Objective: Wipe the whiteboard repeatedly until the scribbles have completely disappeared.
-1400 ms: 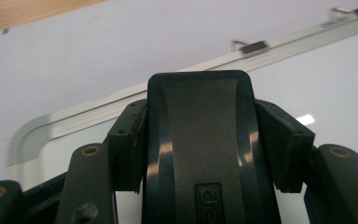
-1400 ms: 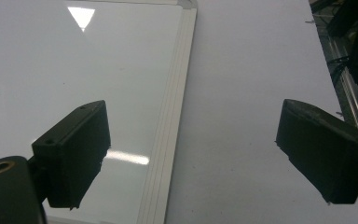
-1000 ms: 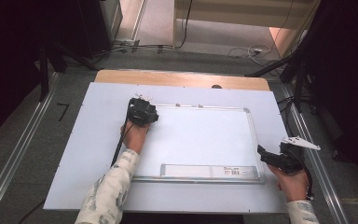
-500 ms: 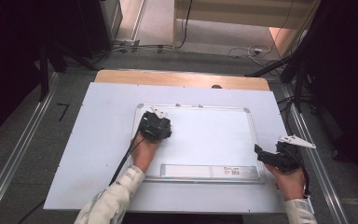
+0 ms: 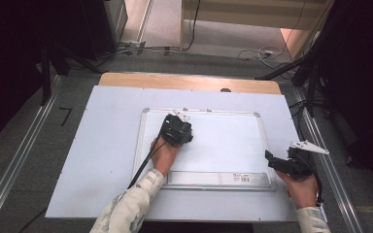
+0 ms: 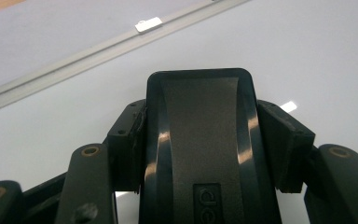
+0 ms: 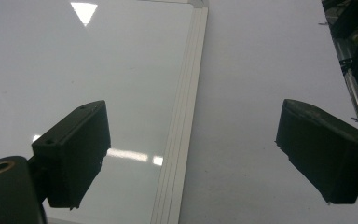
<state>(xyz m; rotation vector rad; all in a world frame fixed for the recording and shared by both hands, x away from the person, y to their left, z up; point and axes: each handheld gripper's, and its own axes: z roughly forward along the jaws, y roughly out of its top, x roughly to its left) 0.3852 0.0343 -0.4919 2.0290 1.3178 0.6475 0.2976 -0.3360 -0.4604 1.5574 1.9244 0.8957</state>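
A white whiteboard (image 5: pixel 223 141) with a silver frame lies flat on the table. My left gripper (image 5: pixel 176 128) rests on its upper left part, shut on a black eraser block (image 6: pixel 200 140). Both pads press the block's sides, and the board's top frame rail (image 6: pixel 74 65) runs just beyond it. My right gripper (image 5: pixel 272 160) sits at the board's near right corner. Its jaws stand wide open with nothing between them, straddling the board's right frame edge (image 7: pixel 182 126).
The board lies on a pale table sheet (image 5: pixel 102 145) with a wooden strip (image 5: pixel 189 81) at the far edge. A labelled tray strip (image 5: pixel 218 178) runs along the board's near edge. Metal rails (image 5: pixel 24 150) flank the table, and cables lie on the floor behind.
My left hand has slid to the right with the eraser, from the board's upper left corner onto its surface. The right hand has stayed put.
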